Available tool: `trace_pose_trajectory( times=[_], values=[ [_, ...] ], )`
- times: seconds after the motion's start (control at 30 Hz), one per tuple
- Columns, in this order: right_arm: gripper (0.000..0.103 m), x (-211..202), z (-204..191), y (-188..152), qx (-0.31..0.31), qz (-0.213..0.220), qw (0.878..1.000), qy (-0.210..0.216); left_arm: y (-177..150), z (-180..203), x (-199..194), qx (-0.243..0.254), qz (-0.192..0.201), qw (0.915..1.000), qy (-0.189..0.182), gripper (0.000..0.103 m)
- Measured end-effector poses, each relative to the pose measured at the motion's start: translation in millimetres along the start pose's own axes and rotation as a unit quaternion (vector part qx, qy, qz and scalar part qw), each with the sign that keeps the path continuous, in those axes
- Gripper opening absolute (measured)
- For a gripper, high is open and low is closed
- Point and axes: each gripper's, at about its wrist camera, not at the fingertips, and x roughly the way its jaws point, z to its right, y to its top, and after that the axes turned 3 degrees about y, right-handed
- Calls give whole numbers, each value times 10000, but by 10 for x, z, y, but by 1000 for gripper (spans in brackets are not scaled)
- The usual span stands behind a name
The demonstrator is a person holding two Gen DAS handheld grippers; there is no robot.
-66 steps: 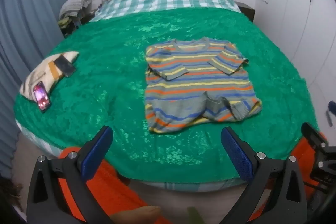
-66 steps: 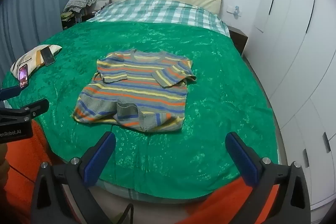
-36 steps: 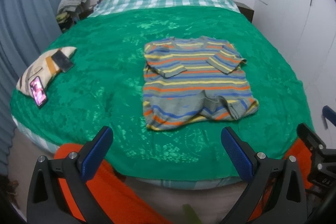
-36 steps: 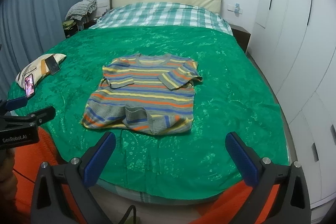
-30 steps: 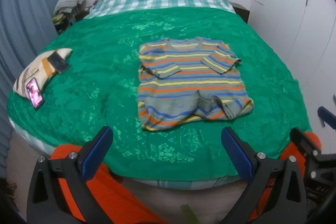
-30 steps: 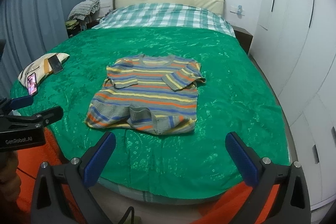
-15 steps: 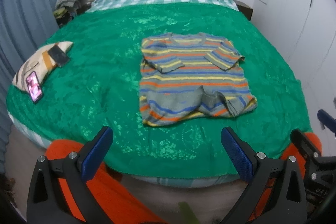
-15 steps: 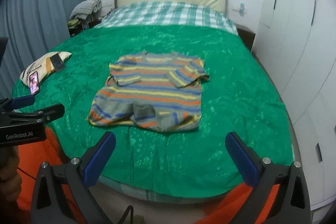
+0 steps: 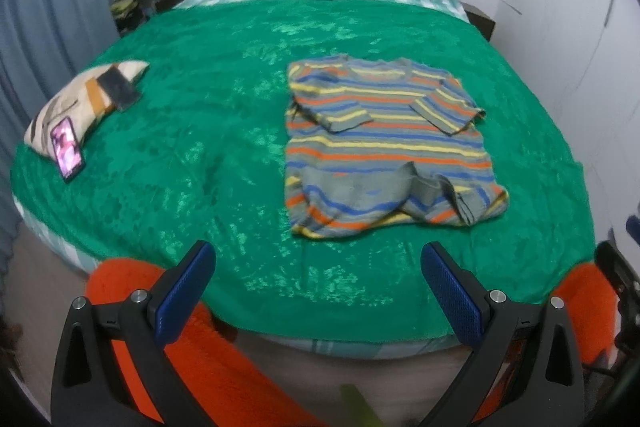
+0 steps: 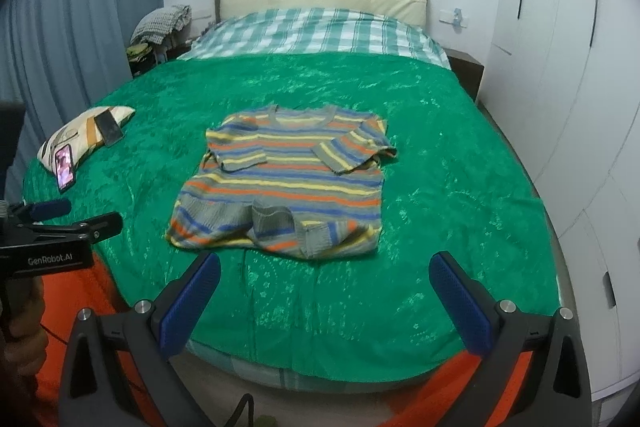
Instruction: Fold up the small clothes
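The striped shirt (image 9: pixel 386 143) lies flat on the green bedspread (image 9: pixel 208 131), both sleeves folded inward and the hem partly turned up. The left gripper (image 9: pixel 318 291) and right gripper (image 10: pixel 325 297) hover near the foot of the bed, clear of the shirt, fingers spread wide and empty. 2 phones (1 lit (image 9: pixel 66 149)) rest on a small pillow (image 9: pixel 56 103) at the left edge.

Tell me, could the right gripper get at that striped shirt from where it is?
Probably yes. The right gripper is open, and only bare green cover lies between it and the shirt; nothing blocks the way.
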Motion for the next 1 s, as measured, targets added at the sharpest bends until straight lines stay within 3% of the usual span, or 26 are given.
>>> trace_pose_trajectory(
  times=[0.23, 0.4, 0.47, 0.53, 0.6, 0.63, 0.67, 0.7, 0.73, 0.77, 0.8, 0.9, 1.0],
  values=[
    [103, 119, 134, 14, 13, -43, 9995, 318, 34, -96, 210, 309, 257, 9992, 33, 103],
    [103, 837, 491, -83, 14, -963, 9940, 526, 207, -255, 1046, 506, -462, 9949, -742, 102],
    [102, 1193, 617, -101, 400, -1561, 9835, 828, 284, -196, 1310, 651, -499, 9949, -594, 101],
    [96, 1572, 745, -82, 1361, -1976, 9569, 1638, 347, -131, 1583, 735, -602, 9944, -461, 101],
    [95, 1861, 788, -79, 1839, -2118, 9441, 1731, 369, -54, 1834, 784, -802, 9931, -355, 86],
    [88, 2088, 809, -86, 2100, -2215, 9378, 1651, 366, -15, 1943, 814, -937, 9917, -351, 64],
    [75, 2250, 821, -110, 2337, -2295, 9294, 1700, 358, 17, 2038, 843, -1064, 9900, -382, 39],
    [65, 2395, 842, -142, 2610, -2361, 9182, 1818, 346, 29, 2086, 847, -1123, 9891, -438, 24],
    [35, 2487, 855, -172, 2792, -2397, 9100, 1912, 339, 44, 2109, 838, -1117, 9889, -512, 6],
    [17, 2560, 861, -202, 2871, -2446, 9057, 1934, 339, 36, 2074, 807, -1034, 9898, -556, 5],
    [8, 2531, 878, -197, 2868, -2432, 9066, 1914, 340, 5, 1988, 768, -902, 9909, -632, 5],
    [8, 2090, 927, -92, 2545, -2172, 9165, 2193, 329, -202, 1490, 745, -409, 9910, -1030, 4],
    [7, 1497, 1001, -72, 1939, -2063, 9301, 2340, 171, -436, 942, 1055, -66, 9846, -1393, 3]
  ],
)
